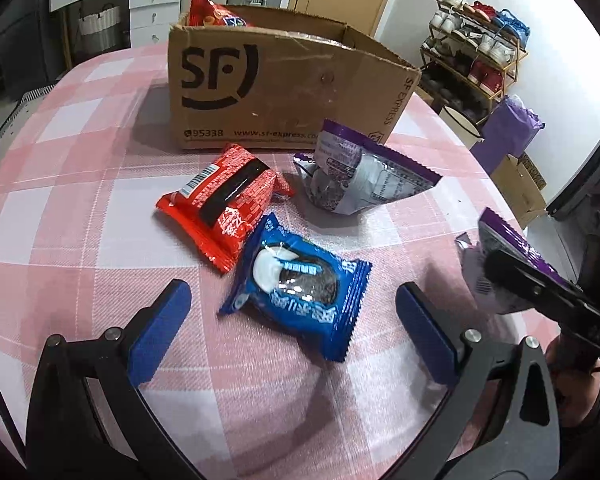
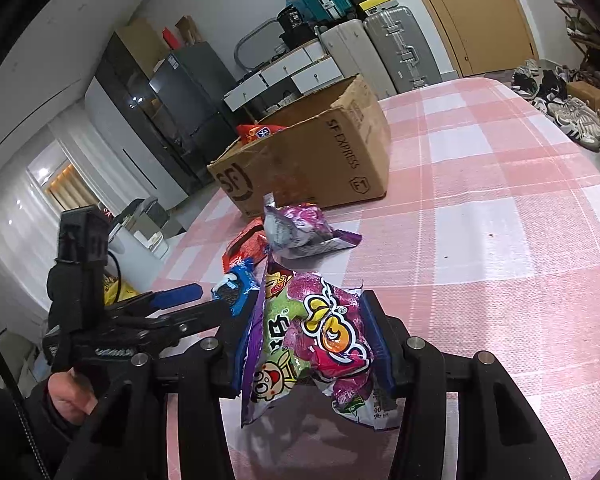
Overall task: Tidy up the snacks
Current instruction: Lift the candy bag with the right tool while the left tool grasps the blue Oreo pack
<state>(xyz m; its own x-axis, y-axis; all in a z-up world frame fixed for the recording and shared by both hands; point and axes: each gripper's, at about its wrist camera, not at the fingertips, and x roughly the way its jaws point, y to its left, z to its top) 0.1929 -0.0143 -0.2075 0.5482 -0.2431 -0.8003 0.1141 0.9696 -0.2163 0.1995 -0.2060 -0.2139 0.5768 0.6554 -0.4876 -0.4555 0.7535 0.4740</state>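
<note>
The left hand-held gripper [image 1: 292, 320] is wide open and holds nothing. Between its blue pads lies the blue cookie packet [image 1: 300, 286], touching neither pad. Just ahead and to the left of it lies the red snack packet [image 1: 224, 204], touching the blue one. Ahead and to the right is a crumpled purple packet [image 1: 364, 172], just in front of the cardboard box [image 1: 284, 80]. An orange-red bag [image 1: 212, 12] stands out of the box; the rest of the inside is hidden by its wall. The desk [image 1: 60, 208], under a pink check cloth, has open room to the left of this gripper.

The right hand-held gripper [image 2: 308, 344] is closed on a purple candy bag [image 2: 312, 336], lifted a little above the desk. The bag's lower part is crumpled and its print is hard to read. To the right of this gripper the cloth is open up to the desk's edge.
</note>
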